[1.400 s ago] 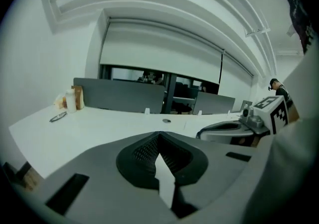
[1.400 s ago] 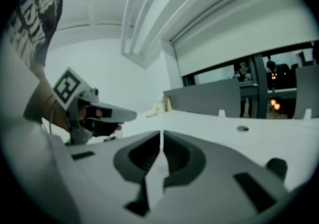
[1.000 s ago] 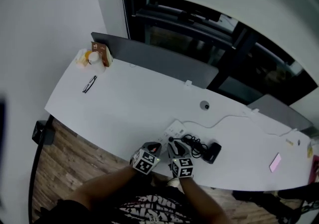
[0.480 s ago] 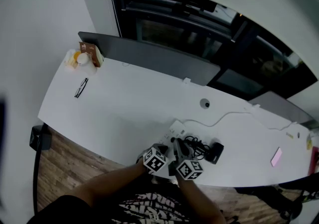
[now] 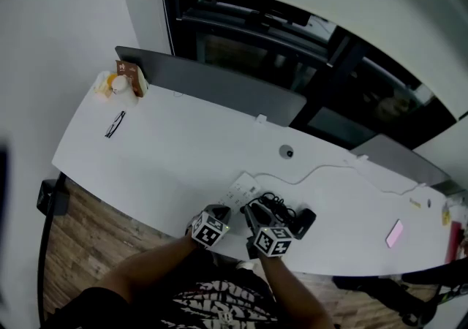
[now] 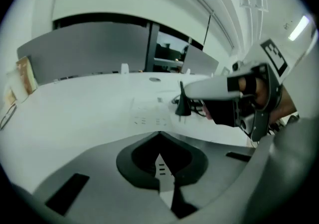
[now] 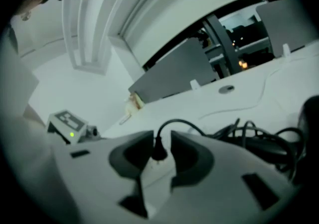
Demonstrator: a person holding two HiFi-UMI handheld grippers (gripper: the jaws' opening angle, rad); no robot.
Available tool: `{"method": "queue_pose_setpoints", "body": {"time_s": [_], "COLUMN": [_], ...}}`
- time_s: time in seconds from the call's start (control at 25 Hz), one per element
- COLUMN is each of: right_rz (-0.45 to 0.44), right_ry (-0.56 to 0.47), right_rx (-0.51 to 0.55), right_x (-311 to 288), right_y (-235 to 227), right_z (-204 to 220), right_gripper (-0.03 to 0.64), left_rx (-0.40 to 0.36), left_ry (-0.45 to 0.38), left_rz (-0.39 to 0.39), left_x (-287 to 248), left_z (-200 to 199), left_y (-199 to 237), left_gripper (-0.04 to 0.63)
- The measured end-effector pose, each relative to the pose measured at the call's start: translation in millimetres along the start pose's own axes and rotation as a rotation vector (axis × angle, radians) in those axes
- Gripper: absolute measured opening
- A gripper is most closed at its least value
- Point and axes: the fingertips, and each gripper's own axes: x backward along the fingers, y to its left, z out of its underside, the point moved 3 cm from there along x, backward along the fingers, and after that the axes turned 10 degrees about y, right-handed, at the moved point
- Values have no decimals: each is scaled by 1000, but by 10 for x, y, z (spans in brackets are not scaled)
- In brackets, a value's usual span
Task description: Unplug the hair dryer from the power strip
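The long white desk (image 5: 168, 152) carries the flat white plastic power strip (image 5: 241, 192) close to its near edge. Just to the right of the strip lies the black hair dryer (image 5: 303, 219), with its black cord (image 5: 272, 207) in a loose coil between the two. The left gripper (image 6: 159, 143) has its jaws together with nothing between them. It points down at the near end of the strip, but I cannot tell if it touches it. The right gripper (image 7: 162, 144) is the one at the task's thing: the small black plug (image 7: 158, 152) stands directly between its jaws, at their tips. These jaws have just been opening. The plug leans on one jaw and a light gap shows at the other, so I judge there is no firm pinch now. The long axis of the plug is about upright, with the cord arching out of the top toward the dryer and the prongs pointing down. In the left gripper view the prongs seem already free above the strip, so the plug appears to be out of the socket. The coming move therefore belongs to the right gripper, and the way away from the strip is upward and toward the dryer.
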Motion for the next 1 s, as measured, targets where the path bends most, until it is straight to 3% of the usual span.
{"method": "queue_pose_setpoints", "body": {"time_s": [0.12, 0.2, 0.32, 0.4, 0.52, 0.64, 0.8, 1.0], "right_rz": [-29, -41, -36, -24, -12, -30, -80, -73], "right_ry": [78, 70, -5, -85, -212, -316, -422, -435], "right_rx": [34, 76, 168, 255, 383, 463, 536, 582], "right_x": [266, 605, 1260, 1722, 2301, 2636, 2801, 2873], "right_y": [3, 15, 94, 184, 365, 600, 888, 1037], "right_z": [129, 168, 90, -65, -407, -735, -1034, -1087], "right_gripper": [132, 132, 129, 93, 66, 55, 52, 52], "left_rx": [85, 91, 58, 30, 45, 58, 29, -46], "left_ry": [-218, -357, -535, -644, -773, -849, -887, -882], "left_rz": [-81, -136, -243, -328, -398, -402, -373, -401], "left_x": [484, 944, 1728, 2230, 2824, 3167, 3397, 3538], "left_z": [-200, -323, -446, -514, -668, -828, -1018, -1062], "left_y": [76, 9, -248, -471, -886, -1256, -1557, -1583], "left_gripper": [28, 28, 28, 28, 28, 28, 28, 28]}}
